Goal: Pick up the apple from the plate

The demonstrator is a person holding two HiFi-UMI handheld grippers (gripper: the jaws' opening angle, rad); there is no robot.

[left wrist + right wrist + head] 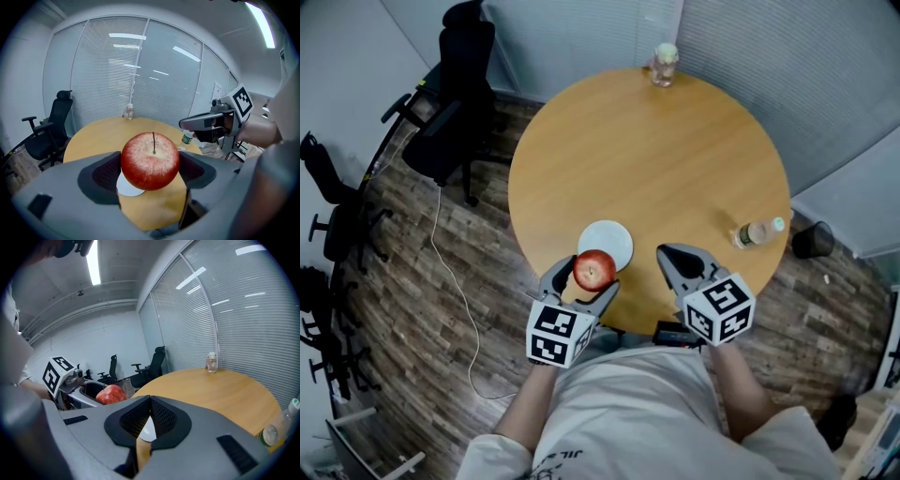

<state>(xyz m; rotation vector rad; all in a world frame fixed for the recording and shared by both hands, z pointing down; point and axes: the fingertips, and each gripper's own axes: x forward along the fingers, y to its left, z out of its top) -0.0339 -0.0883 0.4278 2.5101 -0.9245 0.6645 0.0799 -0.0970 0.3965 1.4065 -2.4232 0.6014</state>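
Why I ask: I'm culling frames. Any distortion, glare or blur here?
Head view: even light, sharp, edges mildly bowed. Left gripper view: heavy fisheye, dark corners, lamp glare top right; apple crisp. Right gripper view: same fisheye, lamp glare top; bottle soft at the edge.

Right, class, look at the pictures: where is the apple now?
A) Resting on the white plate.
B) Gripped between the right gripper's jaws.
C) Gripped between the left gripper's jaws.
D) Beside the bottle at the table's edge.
C: the apple is clamped between the pads of the left gripper, with the white plate showing beneath it; the right gripper is shut on nothing.
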